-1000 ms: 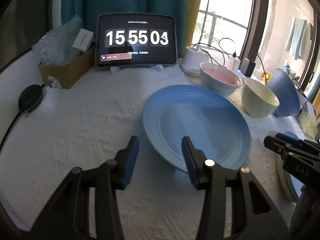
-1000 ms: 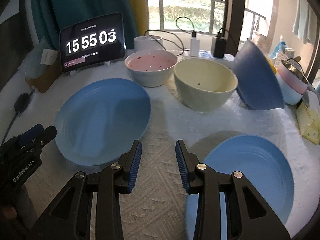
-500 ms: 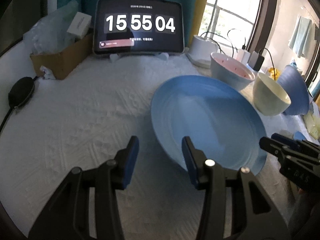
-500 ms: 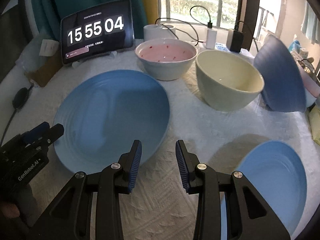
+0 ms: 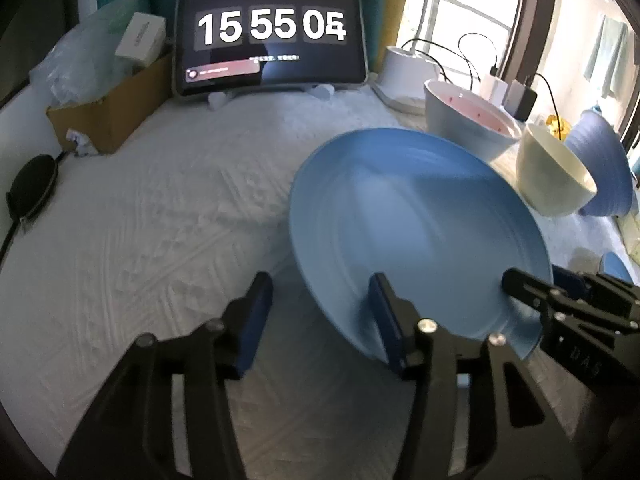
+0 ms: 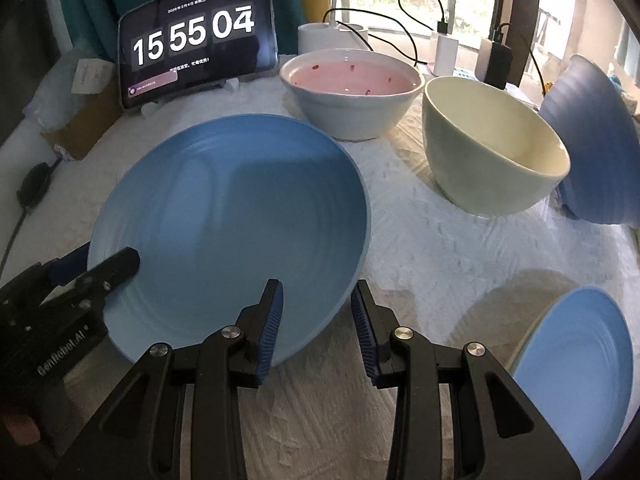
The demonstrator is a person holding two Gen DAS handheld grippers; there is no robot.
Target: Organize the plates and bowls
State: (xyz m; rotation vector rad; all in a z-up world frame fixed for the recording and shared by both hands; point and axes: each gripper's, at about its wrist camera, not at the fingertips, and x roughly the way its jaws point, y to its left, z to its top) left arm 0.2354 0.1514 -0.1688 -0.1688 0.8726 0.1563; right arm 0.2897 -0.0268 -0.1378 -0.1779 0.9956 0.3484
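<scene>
Big blue plate (image 6: 232,224) in front of me, near rim maybe lifted off the cloth. Pink-inside bowl (image 6: 352,88) and cream bowl (image 6: 492,148) upright behind; dark blue bowl (image 6: 592,140) tipped on edge; second blue plate (image 6: 576,364) at my right.

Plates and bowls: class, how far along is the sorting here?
Done: nothing looks stacked yet. In hand: both open tongs, left and right, sit at the big plate. Left: second plate, pink bowl, cream bowl and tipped blue bowl all stand apart.
</scene>
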